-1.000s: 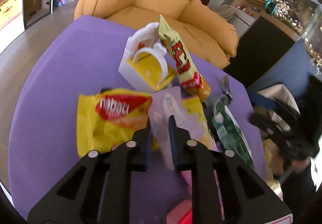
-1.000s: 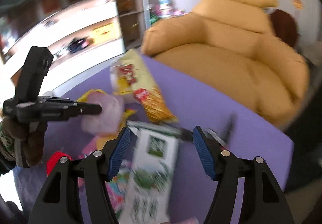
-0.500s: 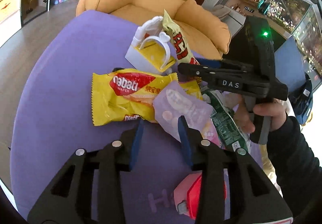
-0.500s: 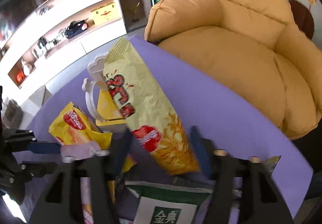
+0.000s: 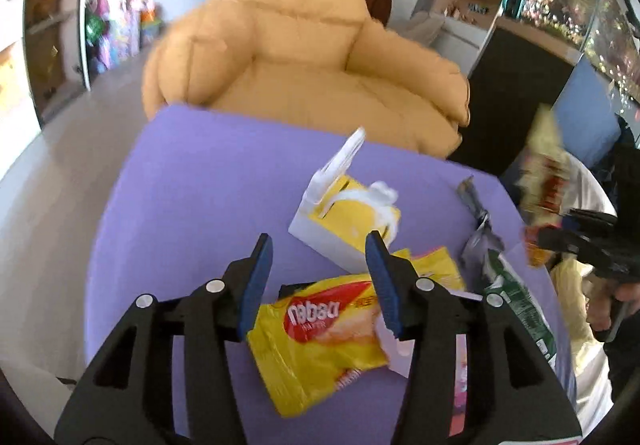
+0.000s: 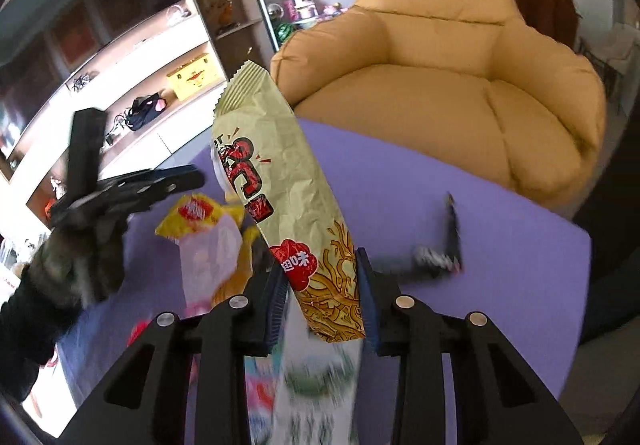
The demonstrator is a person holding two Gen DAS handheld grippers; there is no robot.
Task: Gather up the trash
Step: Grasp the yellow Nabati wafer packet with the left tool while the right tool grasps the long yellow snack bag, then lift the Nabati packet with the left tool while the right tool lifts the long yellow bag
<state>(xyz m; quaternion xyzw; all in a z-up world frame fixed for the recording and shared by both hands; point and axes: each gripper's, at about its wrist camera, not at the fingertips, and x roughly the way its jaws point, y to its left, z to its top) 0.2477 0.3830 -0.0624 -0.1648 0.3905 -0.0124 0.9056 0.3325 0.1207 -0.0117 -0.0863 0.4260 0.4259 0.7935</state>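
My right gripper (image 6: 322, 293) is shut on the lower end of a long beige snack bag (image 6: 276, 197) and holds it up above the purple table (image 6: 400, 181); the bag also shows blurred in the left wrist view (image 5: 540, 181). My left gripper (image 5: 318, 277) is open and empty above a yellow wafer packet (image 5: 320, 337). A pale lilac wrapper (image 6: 208, 249) lies by that packet. A green and white packet (image 5: 516, 305) and a dark twisted wrapper (image 6: 444, 257) lie on the table's right side.
A small white and yellow paper bag (image 5: 344, 213) with handles stands on the table past my left gripper. A tan armchair (image 5: 304, 57) sits behind the table. Shelves (image 6: 160, 57) line the left wall. A dark cabinet (image 5: 516, 77) stands at the right.
My left gripper let go of the lilac wrapper and opened wide. My right gripper closed on the beige snack bag and lifted it away from the paper bag.
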